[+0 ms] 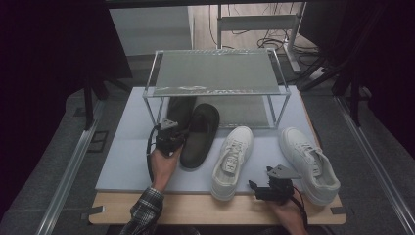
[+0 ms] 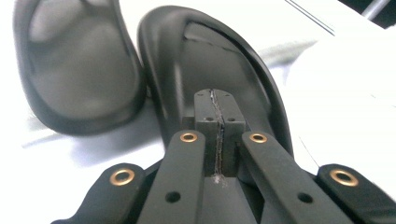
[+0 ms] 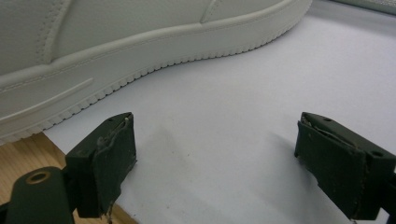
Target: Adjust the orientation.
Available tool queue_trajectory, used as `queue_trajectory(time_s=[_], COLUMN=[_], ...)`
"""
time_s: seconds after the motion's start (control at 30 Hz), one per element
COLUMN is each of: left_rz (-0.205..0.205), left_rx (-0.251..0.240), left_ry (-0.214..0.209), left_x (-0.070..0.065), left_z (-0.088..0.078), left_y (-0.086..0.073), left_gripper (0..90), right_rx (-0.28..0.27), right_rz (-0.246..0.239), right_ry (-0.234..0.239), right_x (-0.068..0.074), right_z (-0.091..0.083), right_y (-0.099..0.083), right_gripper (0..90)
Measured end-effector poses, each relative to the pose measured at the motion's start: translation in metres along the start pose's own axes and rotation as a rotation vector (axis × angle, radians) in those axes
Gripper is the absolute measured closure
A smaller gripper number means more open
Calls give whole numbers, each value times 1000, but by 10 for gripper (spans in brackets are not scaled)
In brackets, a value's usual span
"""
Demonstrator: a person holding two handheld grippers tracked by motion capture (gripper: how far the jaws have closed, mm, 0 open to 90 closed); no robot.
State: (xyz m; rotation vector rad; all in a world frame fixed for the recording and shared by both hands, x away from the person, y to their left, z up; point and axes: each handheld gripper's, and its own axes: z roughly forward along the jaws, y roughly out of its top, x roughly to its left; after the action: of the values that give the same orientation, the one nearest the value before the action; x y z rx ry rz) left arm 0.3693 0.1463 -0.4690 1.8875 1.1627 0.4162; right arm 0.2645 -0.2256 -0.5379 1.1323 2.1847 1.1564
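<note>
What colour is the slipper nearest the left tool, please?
Black; the slipper shows best in the left gripper view, also visible from the high view.

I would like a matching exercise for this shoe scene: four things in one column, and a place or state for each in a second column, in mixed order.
Column one:
1. left claw
2. right claw
3. black slippers
4. white sneakers

Column two:
A. partly under the clear shelf
B. jaws wide apart, nothing between them
C. on the pale mat, in front of the shelf
D. jaws pressed together, nothing between them

Pairs: 1-D, 2-B, 3-A, 4-C
</note>
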Motion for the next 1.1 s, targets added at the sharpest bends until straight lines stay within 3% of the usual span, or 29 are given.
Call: queue_trajectory(time_s=[0.13,0.5,0.8,1.1], left_rz=[33,61,114,147], left_rx=[14,26,43,70], left_ry=[-41,-129,-114,-66], left_x=[-3,-11,-28,-33], left_z=[-9,-31,-38,-28], left_y=[-11,-51,-78,-85], left_gripper=[896,896,895,895], right_rx=[0,1,2,2], right_rz=[0,-1,-1,-1], right_ry=[0,-1,-2,-2], right_x=[0,0,0,0], right_z=[0,0,0,0], right_y=[0,0,0,0], right_gripper=[127,127,127,127])
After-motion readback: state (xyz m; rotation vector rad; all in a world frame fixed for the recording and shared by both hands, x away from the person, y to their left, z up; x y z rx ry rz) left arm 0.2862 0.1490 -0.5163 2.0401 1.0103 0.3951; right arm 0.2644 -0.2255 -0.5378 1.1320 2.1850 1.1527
